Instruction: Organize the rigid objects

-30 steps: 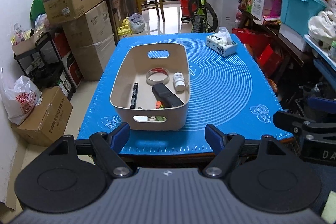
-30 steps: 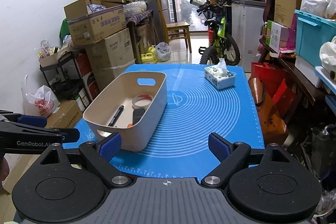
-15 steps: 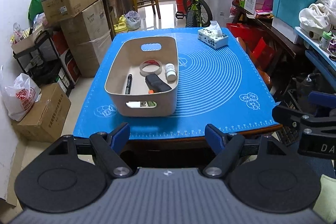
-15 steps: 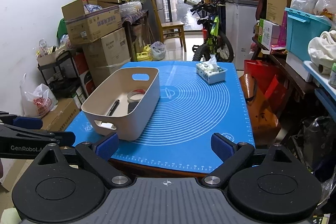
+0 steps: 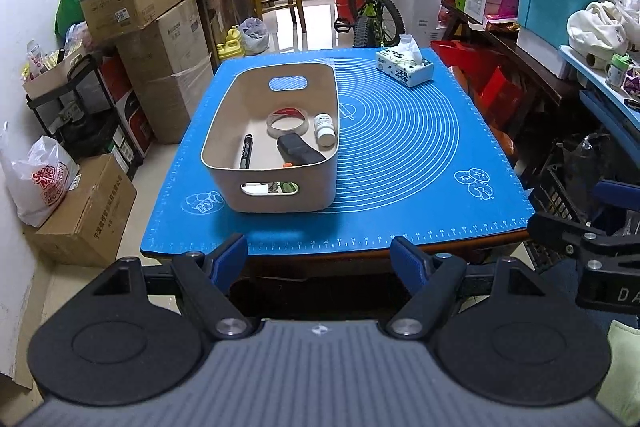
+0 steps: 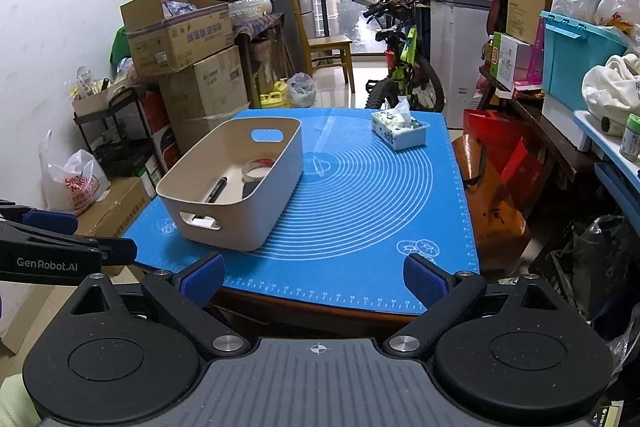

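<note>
Left wrist view: the left gripper hung off the near table edge, jaws spread wide, nothing between the blue pads. The bin, beige matte plastic with rounded corners and a slot handle at each end, sat on the left half of the blue mat. Inside it: a tape roll, translucent with a red patch at the far rim, lying flat; a white bottle with white cap against the right wall; a black marker lying lengthwise near the left wall; a black blocky tool between marker and bottle, with an orange bit at its near end, type hard to tell. The mat was printed with white concentric rings and ruler ticks along the edge. A tissue box, white with a pattern and a tissue sticking up, stood at the far right corner, well apart from the bin. The right gripper showed only partly at the right edge.

Right wrist view: the right gripper was also wide open and empty, short of the table edge. The bin was seen from its right side; tape roll and marker showed over the rim, the rest hidden by the wall. The tissue box stood far right. The left gripper entered from the left edge, black with blue tips.
</note>
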Available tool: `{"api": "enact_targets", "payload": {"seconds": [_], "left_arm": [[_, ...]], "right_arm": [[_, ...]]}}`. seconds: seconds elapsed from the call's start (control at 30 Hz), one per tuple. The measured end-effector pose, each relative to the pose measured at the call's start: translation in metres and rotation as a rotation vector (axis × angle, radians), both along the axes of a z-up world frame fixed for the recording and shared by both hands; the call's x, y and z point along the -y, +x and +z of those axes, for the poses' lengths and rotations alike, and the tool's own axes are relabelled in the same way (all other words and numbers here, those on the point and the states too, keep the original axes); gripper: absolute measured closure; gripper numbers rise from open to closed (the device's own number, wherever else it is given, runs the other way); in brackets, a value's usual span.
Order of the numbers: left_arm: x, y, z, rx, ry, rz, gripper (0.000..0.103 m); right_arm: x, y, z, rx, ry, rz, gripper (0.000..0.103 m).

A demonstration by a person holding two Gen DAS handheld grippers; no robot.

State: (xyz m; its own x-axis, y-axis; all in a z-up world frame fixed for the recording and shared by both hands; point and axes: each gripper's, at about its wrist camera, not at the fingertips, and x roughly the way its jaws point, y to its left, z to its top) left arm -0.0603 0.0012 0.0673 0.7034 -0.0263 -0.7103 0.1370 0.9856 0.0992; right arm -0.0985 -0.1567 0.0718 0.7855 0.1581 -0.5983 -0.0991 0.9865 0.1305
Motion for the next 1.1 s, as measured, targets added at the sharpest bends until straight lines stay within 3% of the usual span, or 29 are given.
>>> {"api": "enact_targets", "payload": {"seconds": [1.1], "left_arm": [[0.0014,-0.0002,-0.0021,-0.004,0.014,-0.012,0.024]], "right_arm": [[0.0047,-0.0007,-0.0030,-0.015,0.011,-0.006,0.007]]}}
